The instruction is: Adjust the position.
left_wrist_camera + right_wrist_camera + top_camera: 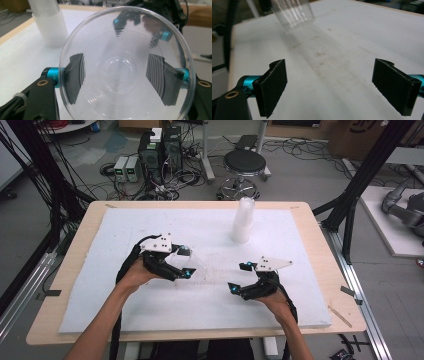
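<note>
The left gripper (184,262) pinches a clear plastic cup (125,67) left of centre, mouth facing its camera; the right gripper (239,277), fingers spread and empty, sits right of it.

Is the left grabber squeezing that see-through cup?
Touching. In the left gripper view, the left gripper's black pads press on both sides of the clear cup, seen through its open mouth.
</note>
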`<state>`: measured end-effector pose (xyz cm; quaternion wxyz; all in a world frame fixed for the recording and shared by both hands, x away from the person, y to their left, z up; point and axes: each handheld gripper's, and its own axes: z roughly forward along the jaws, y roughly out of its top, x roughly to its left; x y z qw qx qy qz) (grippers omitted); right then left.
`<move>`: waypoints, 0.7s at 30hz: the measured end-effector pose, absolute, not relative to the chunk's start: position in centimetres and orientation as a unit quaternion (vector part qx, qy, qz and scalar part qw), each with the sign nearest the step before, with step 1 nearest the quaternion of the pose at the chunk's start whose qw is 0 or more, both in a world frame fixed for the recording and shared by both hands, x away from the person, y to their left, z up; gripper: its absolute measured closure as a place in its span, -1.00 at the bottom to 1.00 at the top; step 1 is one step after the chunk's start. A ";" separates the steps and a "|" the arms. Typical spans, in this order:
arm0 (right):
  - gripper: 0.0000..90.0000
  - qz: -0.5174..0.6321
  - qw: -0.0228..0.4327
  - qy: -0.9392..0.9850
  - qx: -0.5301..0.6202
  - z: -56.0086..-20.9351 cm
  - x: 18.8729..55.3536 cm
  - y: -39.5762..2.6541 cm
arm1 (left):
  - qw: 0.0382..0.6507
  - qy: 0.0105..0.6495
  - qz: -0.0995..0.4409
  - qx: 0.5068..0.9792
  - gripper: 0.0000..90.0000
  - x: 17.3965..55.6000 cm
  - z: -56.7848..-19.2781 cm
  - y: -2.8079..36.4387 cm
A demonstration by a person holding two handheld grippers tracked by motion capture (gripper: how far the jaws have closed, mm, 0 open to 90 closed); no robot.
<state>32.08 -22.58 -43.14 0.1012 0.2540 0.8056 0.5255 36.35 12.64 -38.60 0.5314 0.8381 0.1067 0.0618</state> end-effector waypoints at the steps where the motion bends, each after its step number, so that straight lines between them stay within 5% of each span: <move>1: -0.71 0.522 0.109 0.804 0.263 -43.3 32.0 -22.9 | 0.519 0.105 0.064 0.846 -0.31 36.6 -38.5 12.7; 14: -0.71 0.470 0.192 0.777 0.372 -45.2 31.0 -26.2 | 0.396 0.090 0.064 0.912 -0.30 39.7 -37.0 12.9; 21: -0.71 0.466 0.203 0.771 0.383 -45.4 31.0 -26.4 | 0.383 0.103 0.069 0.915 -0.30 39.8 -37.2 13.0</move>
